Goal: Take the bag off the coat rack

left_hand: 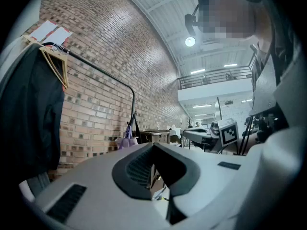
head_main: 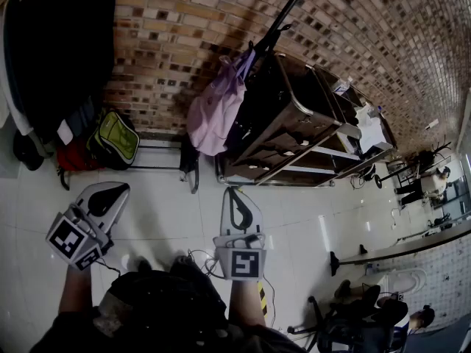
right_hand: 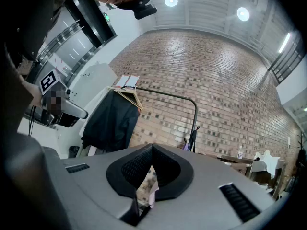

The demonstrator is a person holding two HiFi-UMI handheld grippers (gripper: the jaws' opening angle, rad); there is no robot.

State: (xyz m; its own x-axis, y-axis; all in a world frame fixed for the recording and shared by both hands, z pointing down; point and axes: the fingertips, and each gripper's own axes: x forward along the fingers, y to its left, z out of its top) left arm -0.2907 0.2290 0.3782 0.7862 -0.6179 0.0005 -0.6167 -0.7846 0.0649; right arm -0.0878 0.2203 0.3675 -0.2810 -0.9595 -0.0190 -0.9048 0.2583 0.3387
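Note:
A pale lilac bag [head_main: 215, 110] hangs by its straps from the end of a black coat rack [head_main: 288, 9] against the brick wall. Both grippers are held low over the white floor, well short of the bag. My left gripper [head_main: 120, 190] is at the lower left and my right gripper [head_main: 234, 192] is directly below the bag; both are shut with nothing in them. In the left gripper view the bag [left_hand: 125, 140] is small and far beyond the closed jaw tips [left_hand: 153, 145]. In the right gripper view the rack's bent end [right_hand: 194, 110] rises beyond the closed jaw tips [right_hand: 152, 147].
A black coat [head_main: 59, 50] hangs on the rack's left part. Below it lie a green backpack [head_main: 115, 140] and a red bag [head_main: 73, 155]. A dark metal cart [head_main: 294, 127] stands right of the lilac bag. Cables trail on the floor, and office chairs [head_main: 346, 322] stand at the lower right.

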